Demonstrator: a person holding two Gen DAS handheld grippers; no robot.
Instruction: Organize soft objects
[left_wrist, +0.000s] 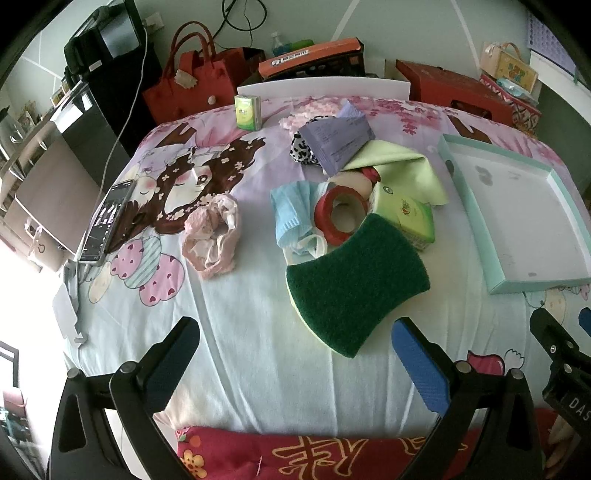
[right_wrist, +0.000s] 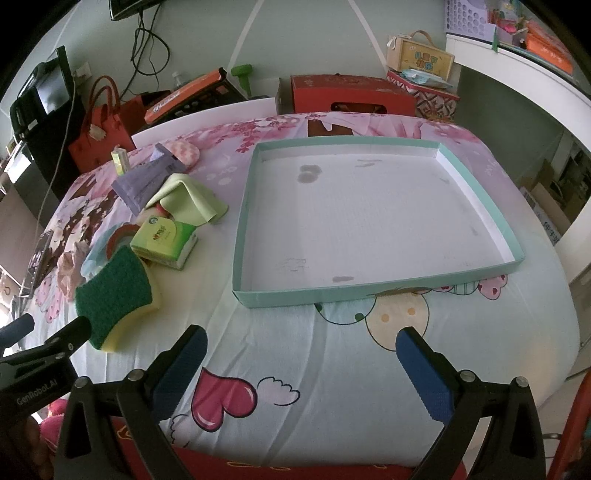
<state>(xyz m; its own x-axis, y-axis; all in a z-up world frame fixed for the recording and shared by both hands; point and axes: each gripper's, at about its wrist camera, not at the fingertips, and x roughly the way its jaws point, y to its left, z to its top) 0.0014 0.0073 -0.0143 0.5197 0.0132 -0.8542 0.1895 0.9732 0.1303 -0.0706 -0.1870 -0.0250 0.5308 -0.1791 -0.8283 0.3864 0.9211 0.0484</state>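
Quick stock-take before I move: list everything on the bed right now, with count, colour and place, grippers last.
tray: 1, teal rim, white inside, nothing in it, right side of bed
sponge: 1, green on yellow, nearest item of the pile
large tissue pack: 1, green, behind the sponge
small tissue pack: 1, green, upright at far edge
cloth: 1, pale green, draped over pile
ring: 1, red, mid-pile
face mask: 1, blue, left of the ring
purple packet: 1, back of pile
pink fabric: 1, alone, left of pile
phone: 1, dark, left edge
left gripper: open, holding nothing
right gripper: open, holding nothing
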